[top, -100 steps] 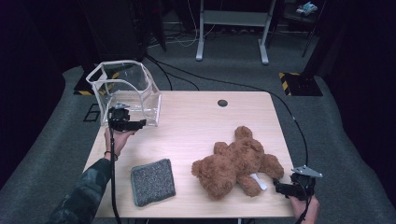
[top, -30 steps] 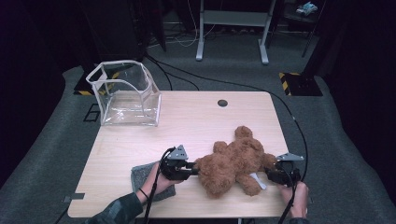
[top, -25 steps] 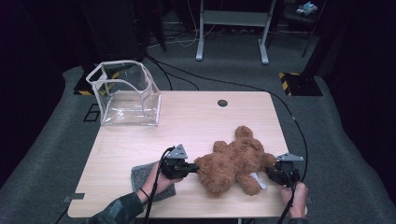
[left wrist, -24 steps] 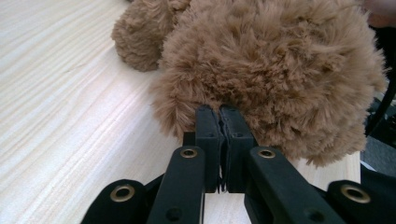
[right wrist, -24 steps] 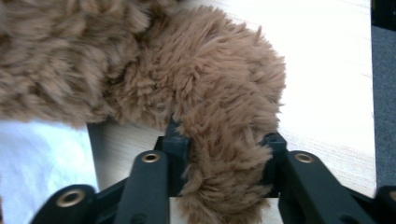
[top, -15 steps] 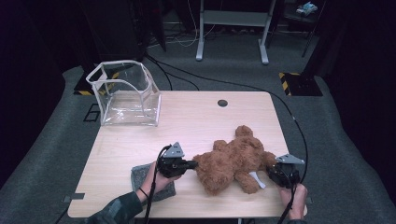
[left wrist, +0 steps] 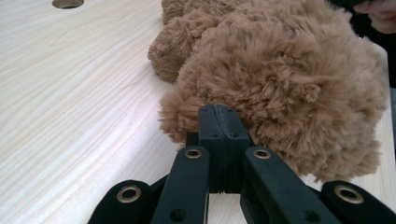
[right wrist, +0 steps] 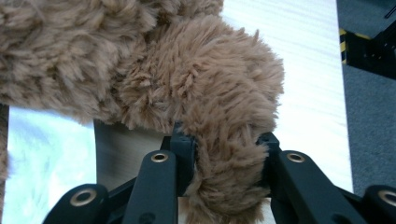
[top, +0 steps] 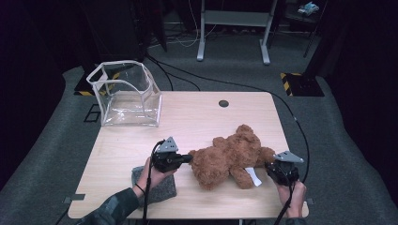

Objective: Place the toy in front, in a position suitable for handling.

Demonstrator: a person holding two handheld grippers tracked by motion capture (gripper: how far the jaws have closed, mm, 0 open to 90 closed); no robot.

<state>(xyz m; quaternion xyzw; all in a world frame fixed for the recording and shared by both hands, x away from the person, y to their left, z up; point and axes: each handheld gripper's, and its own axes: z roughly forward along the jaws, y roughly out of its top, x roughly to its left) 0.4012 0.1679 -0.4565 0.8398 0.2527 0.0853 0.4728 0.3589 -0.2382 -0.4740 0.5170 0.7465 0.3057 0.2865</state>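
Both grippers have just closed on the teddy bear (top: 232, 158), one at each end. A second ago they were parked against it with the jaws wider; now the left gripper (top: 187, 158) has its jaws pressed flat together, and in the left gripper view (left wrist: 219, 122) their tips sit in the fur at the bear's near edge. Whether they have pinched a tuft or merely shut against the pile I can't quite tell, since the fur hides the tips.

The right gripper (top: 271, 169) is plainer: in the right gripper view (right wrist: 223, 140) a plush limb bulges between its jaws, which clamp it from both sides.

The bear lies on the table (top: 197, 117) between the two grippers, sprawled, its white tag (top: 253, 176) just ahead of the right one. The grey pad (top: 157, 188) lies under the left hand, and the clear box (top: 126, 93) stands well beyond the left gripper at the far corner.

To me this looks like the grasp is finished and a two-handed lift comes next, probably toward that box.
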